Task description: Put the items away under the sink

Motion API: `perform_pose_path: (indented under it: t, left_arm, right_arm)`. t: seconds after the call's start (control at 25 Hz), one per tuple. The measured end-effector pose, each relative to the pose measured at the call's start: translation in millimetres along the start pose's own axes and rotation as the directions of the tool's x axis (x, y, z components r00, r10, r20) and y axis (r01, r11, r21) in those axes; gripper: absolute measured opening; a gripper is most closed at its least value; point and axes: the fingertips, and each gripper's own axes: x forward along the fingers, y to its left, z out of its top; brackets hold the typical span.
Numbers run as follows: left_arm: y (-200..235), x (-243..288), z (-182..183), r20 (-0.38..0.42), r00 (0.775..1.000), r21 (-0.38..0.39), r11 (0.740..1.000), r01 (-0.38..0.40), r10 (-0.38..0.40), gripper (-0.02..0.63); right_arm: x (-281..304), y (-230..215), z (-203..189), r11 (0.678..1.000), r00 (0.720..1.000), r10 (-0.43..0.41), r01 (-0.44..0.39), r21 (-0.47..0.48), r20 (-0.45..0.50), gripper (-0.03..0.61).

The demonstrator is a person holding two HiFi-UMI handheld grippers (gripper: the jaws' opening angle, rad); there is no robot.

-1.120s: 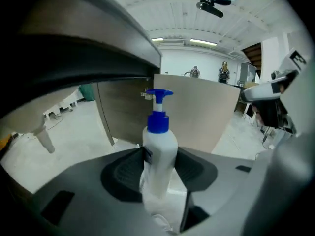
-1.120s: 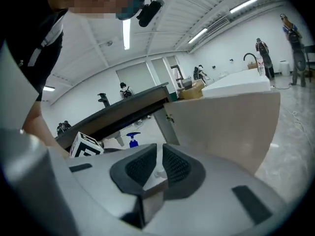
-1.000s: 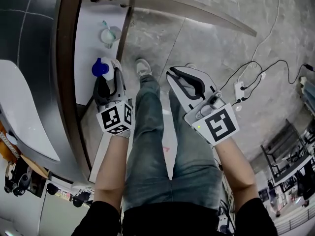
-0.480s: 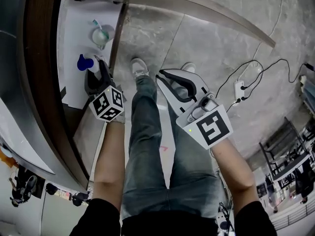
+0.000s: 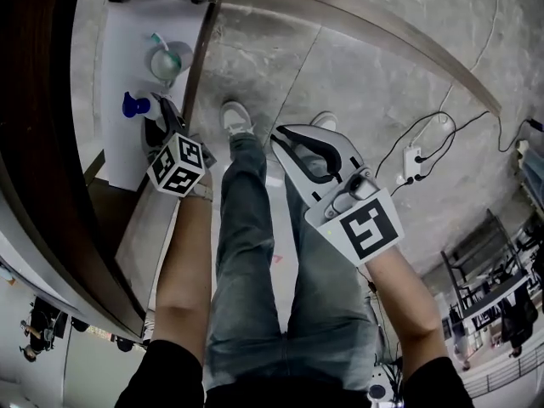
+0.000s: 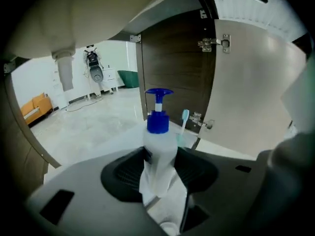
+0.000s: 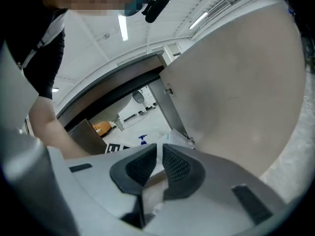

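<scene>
My left gripper (image 5: 161, 124) is shut on a white pump bottle with a blue top (image 5: 132, 104) and holds it upright just over the white floor (image 5: 115, 155) of the cabinet under the sink. In the left gripper view the bottle (image 6: 158, 146) stands between the dark pads (image 6: 123, 173). Behind it, deeper in the cabinet, a cup (image 5: 164, 61) holds a teal toothbrush (image 6: 184, 121). My right gripper (image 5: 287, 134) hangs over the person's right leg outside the cabinet. Its jaws are together with nothing between them, as the right gripper (image 7: 160, 156) view also shows.
The cabinet door (image 5: 340, 14) stands open to the right. The sink basin's underside (image 6: 74, 18) and drain pipe (image 6: 63, 70) hang above the cabinet space. A power strip with cables (image 5: 414, 160) lies on the stone floor at the right. The person's shoes (image 5: 234, 117) stand at the cabinet edge.
My left gripper has carried the bottle forward and left, further into the cabinet and closer to the cup. The right gripper has hardly moved.
</scene>
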Motion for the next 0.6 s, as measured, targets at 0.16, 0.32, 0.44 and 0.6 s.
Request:
perform_pose_path:
  t: [0.16,0.32,0.44,0.6]
  left_arm:
    - [11,18,-11,-0.026,0.999,-0.045,0.998,-0.047,0.046,0.202]
    - [19,31,-21,-0.040,0.996,-0.077,0.994,-0.082,0.079,0.202]
    - [22,38,-26,-0.045,0.994,-0.099,0.990,-0.100,0.096,0.202]
    - [24,46,-35,-0.069,0.992,-0.114,0.987,-0.117,0.109,0.202]
  right_arm:
    - [1,-5,-8,1.000,1.000,-0.003,0.003,0.000,-0.019,0.054]
    - [2,-7,-17,1.000,0.999,0.000,0.000,0.005,-0.038,0.054]
    - [4,-6,-23,1.000,0.999,-0.002,0.003,0.013,-0.049,0.054]
    - [6,-3,-25,1.000,0.999,-0.004,0.005,0.026,-0.048,0.054]
